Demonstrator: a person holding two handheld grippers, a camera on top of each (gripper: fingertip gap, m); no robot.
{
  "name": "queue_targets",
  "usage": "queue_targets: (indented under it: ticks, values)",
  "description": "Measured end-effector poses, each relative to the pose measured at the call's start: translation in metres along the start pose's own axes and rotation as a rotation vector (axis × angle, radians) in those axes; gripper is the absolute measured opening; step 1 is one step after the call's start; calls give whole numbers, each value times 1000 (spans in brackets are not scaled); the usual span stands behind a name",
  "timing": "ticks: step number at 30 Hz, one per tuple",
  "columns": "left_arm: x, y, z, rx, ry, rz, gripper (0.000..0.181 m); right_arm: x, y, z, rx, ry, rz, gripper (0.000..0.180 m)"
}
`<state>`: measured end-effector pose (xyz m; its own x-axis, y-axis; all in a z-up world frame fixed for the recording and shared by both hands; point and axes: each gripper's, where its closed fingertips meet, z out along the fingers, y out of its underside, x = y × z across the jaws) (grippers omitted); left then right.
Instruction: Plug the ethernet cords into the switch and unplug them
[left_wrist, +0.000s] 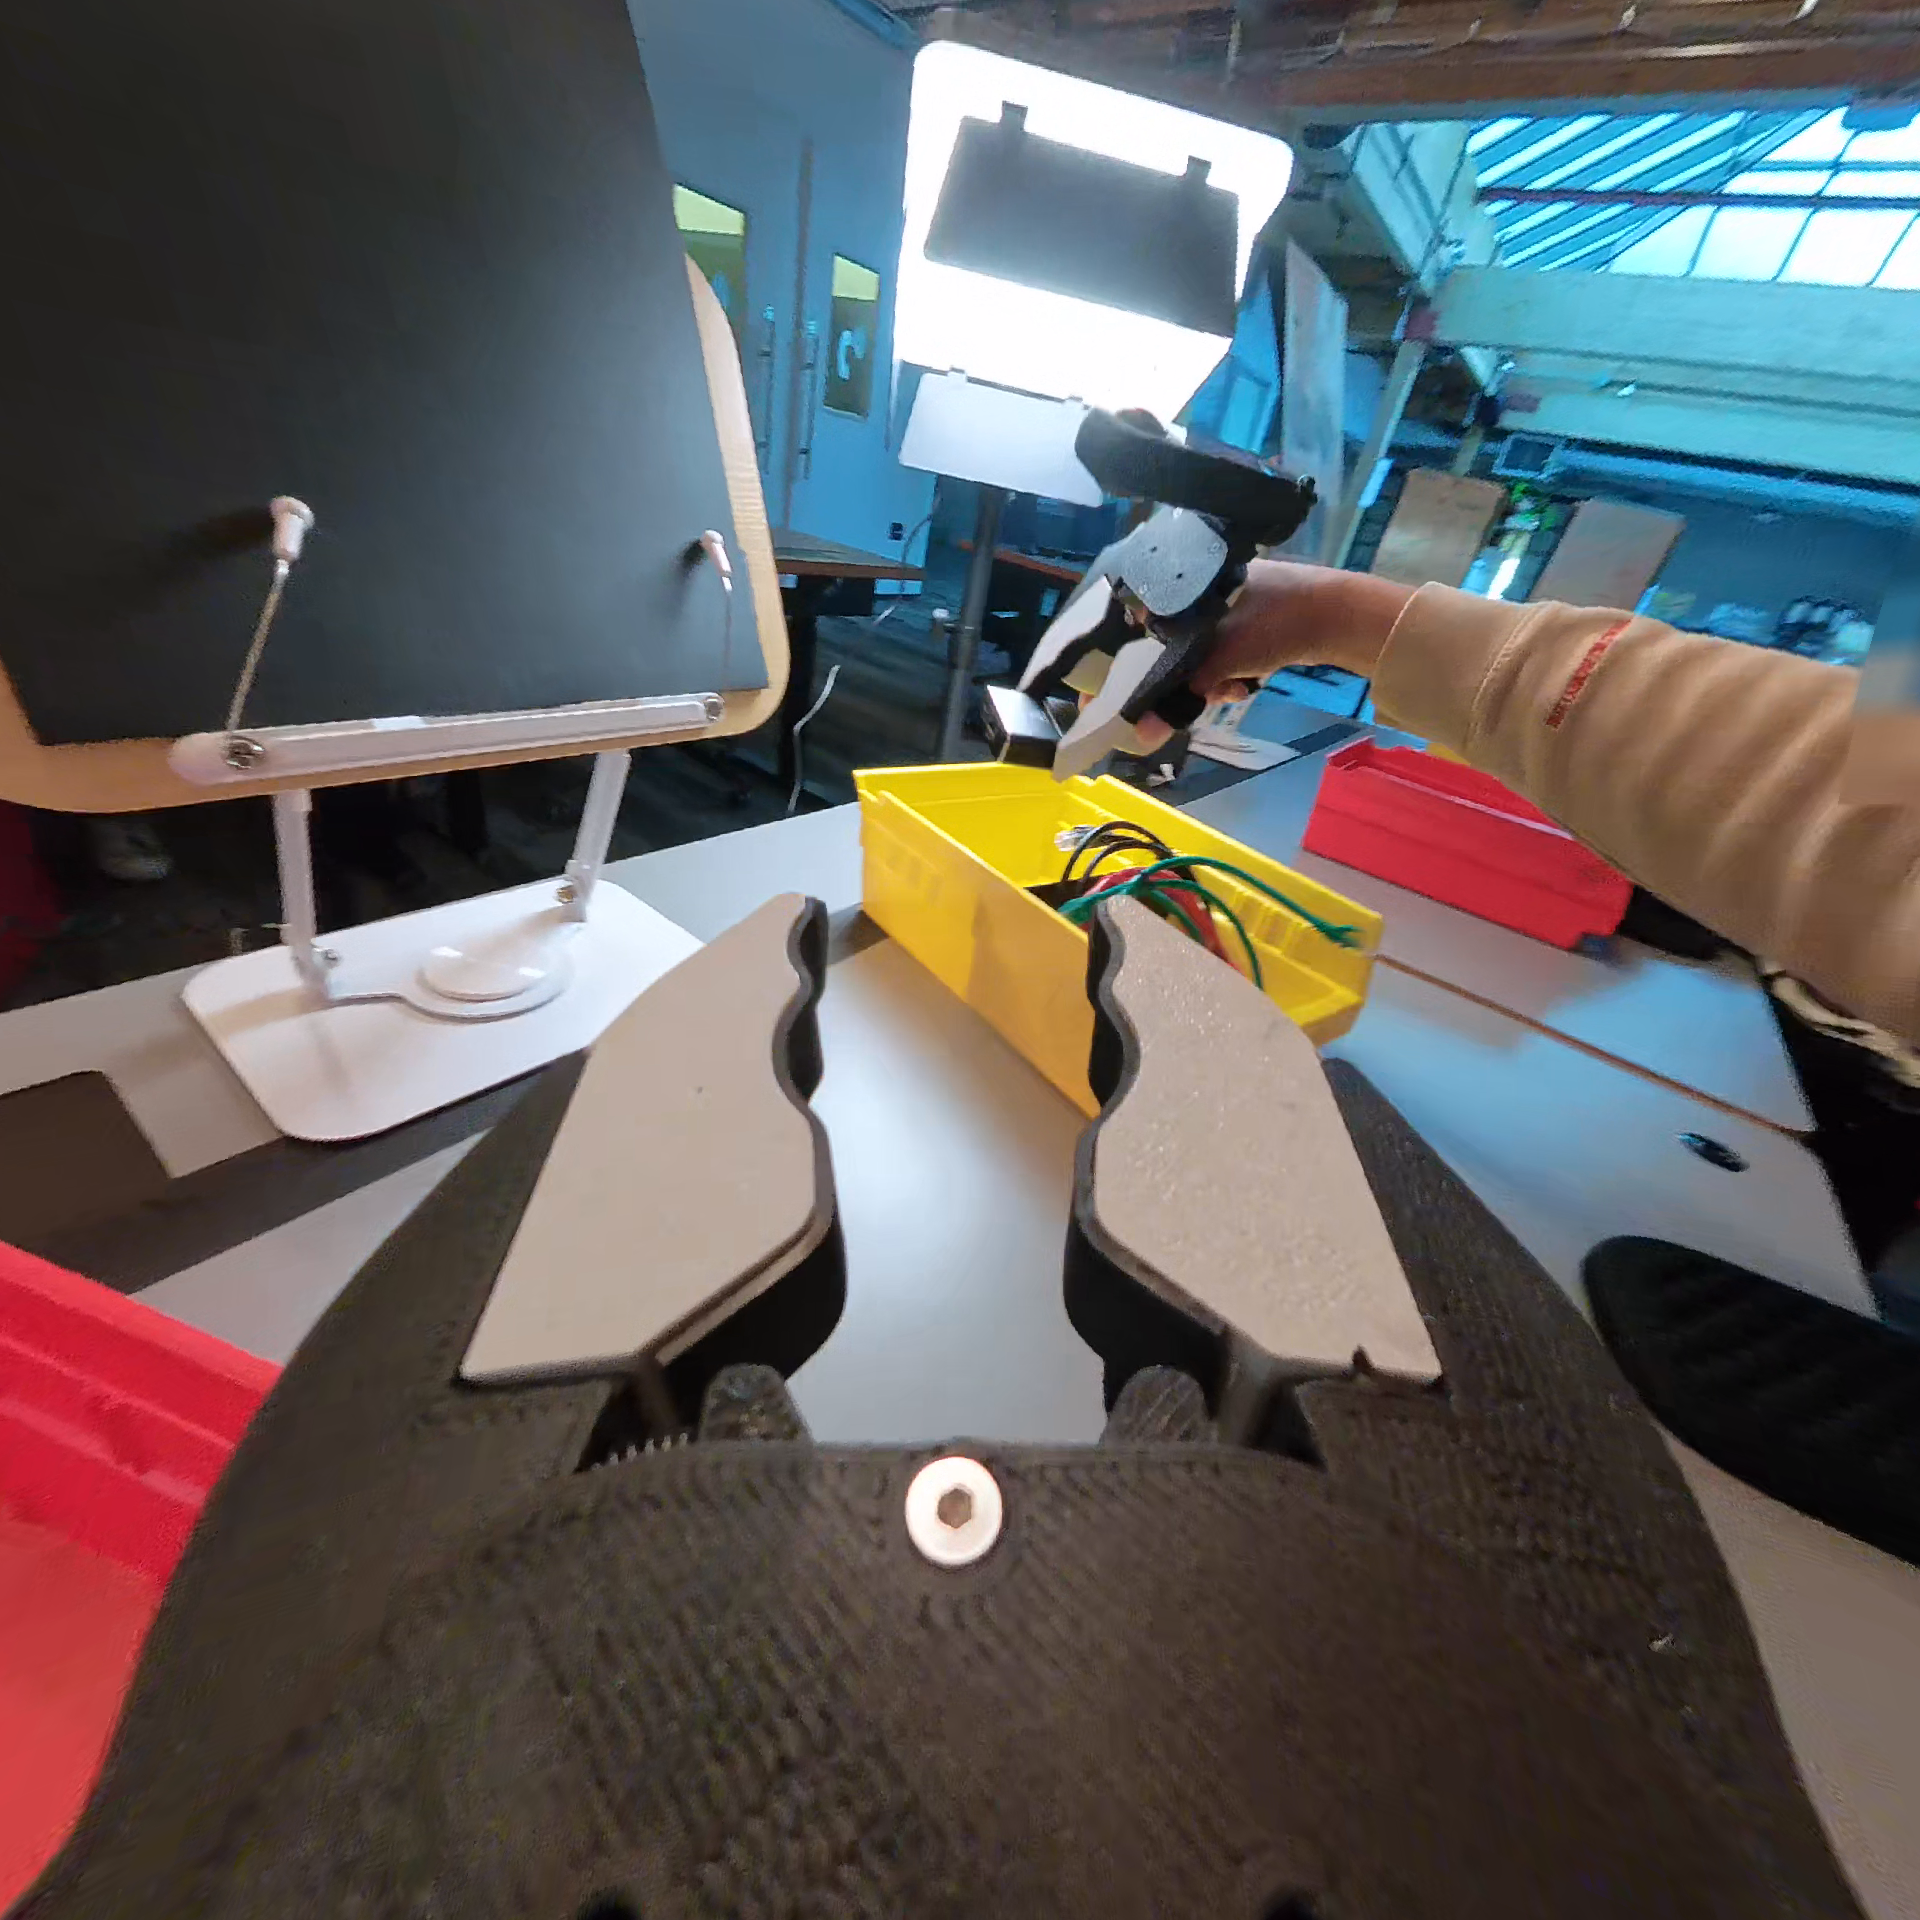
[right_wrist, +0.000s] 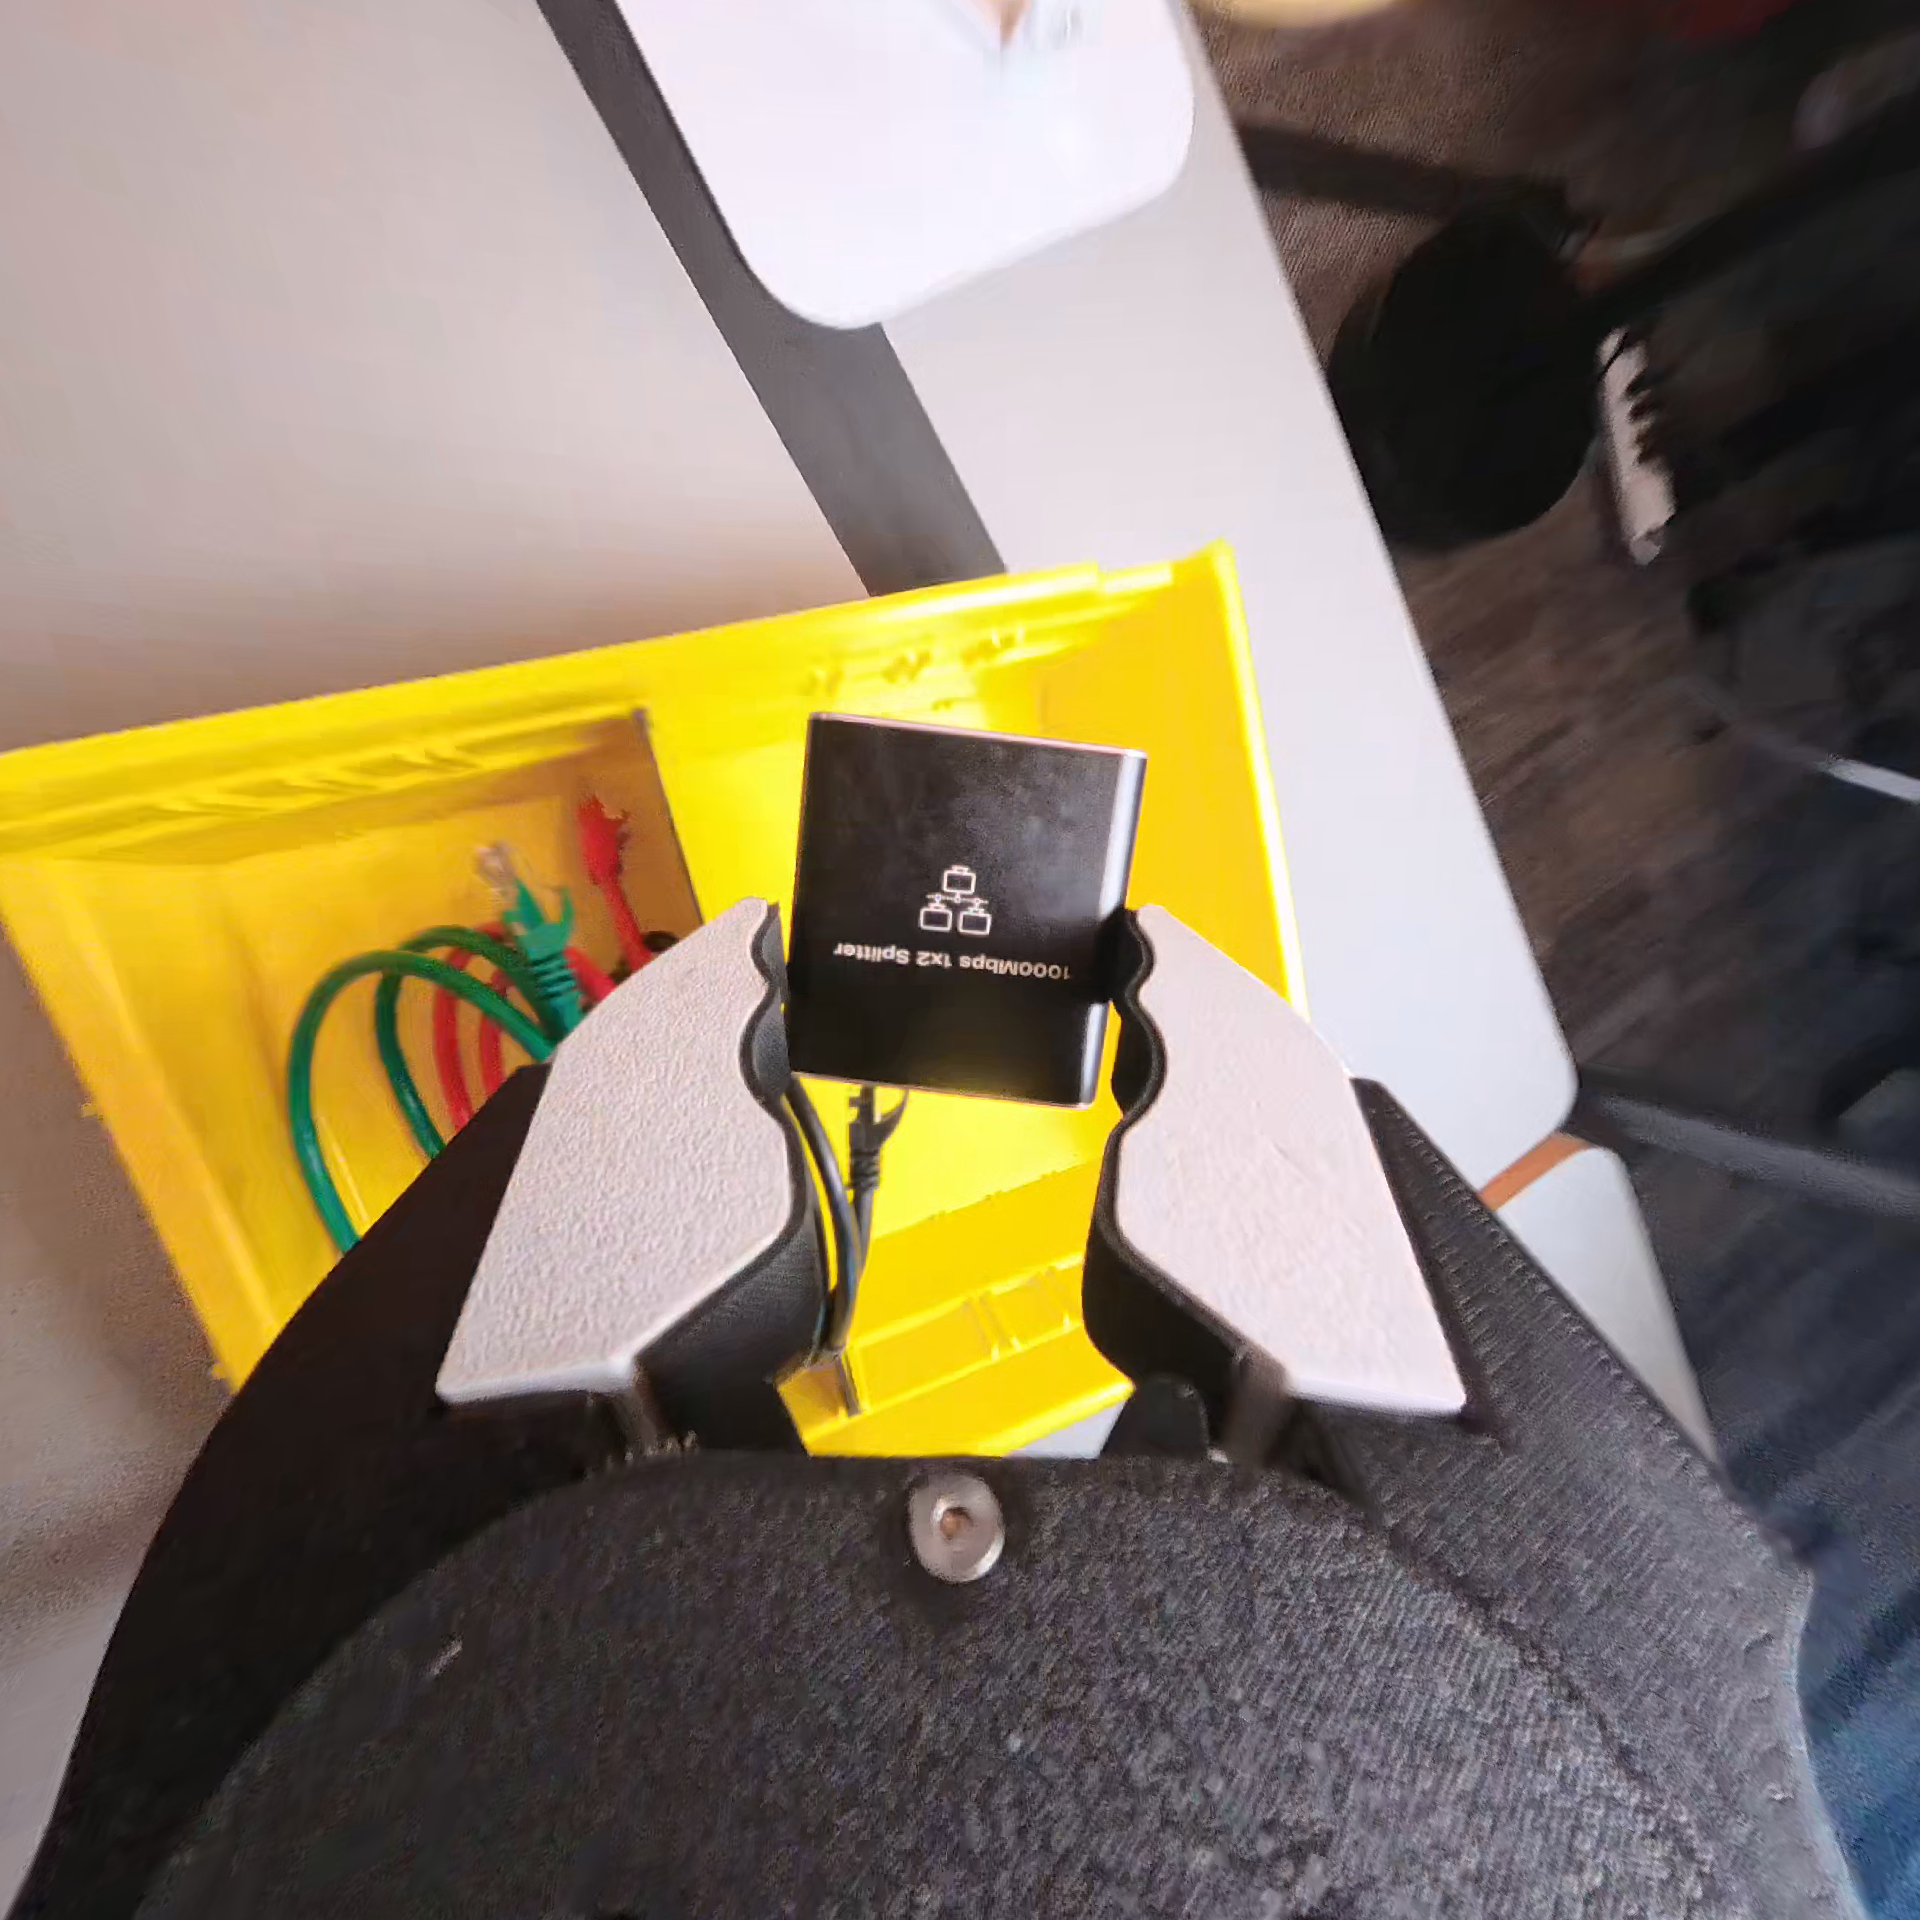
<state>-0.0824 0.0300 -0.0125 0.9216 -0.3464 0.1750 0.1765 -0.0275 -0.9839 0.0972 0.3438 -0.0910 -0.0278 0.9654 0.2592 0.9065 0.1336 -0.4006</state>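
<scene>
Switch (right_wrist: 961, 914) clamped in right claw (right_wrist: 951, 961) | ports hidden | left claw (left_wrist: 951, 966) empty, parted

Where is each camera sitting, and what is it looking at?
Left wrist view: sits on the left claw, looks level across the table at the yellow bin; shows the right claw, a hand and a sleeve.
Right wrist view: sits on the right claw, looks down into the yellow bin, holding the black box.
Shared: the bin, the green cord, the black box.
</scene>
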Motion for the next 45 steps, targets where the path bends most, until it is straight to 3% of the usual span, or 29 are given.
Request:
queue_targets:
  ticks: [10, 18, 22, 30, 35, 38, 41, 45]
  values:
    - [-19, 13, 3, -30, -94, 73, 49, 13, 44, 92, -175, -124, 219, 61]
    - [-24, 15, 3, -34, -97, 54, 48, 0, 58, 120, -253, -165, 230, 61]
    - [-24, 12, 2, -27, -98, 58, 48, 8, 71, 121, -289, -103, 205, 61]
    - [-22, 11, 2, -29, -96, 56, 48, 42, 65, 57, -249, 59, 185, 63]
    - [-20, 6, 0, -21, -97, 64, 48, 46, 22, -5, 15, 208, 155, 62]
    - [-19, 3, -2, -20, -99, 69, 48, 12, -10, -46, 236, 239, 140, 61]
    - [-21, -5, -10, -14, -107, 85, 49, -41, -14, -71, 312, 298, 61, 61]
    - [-30, -10, -27, -31, -124, 96, 48, -134, 9, -64, 312, 258, 4, 61]
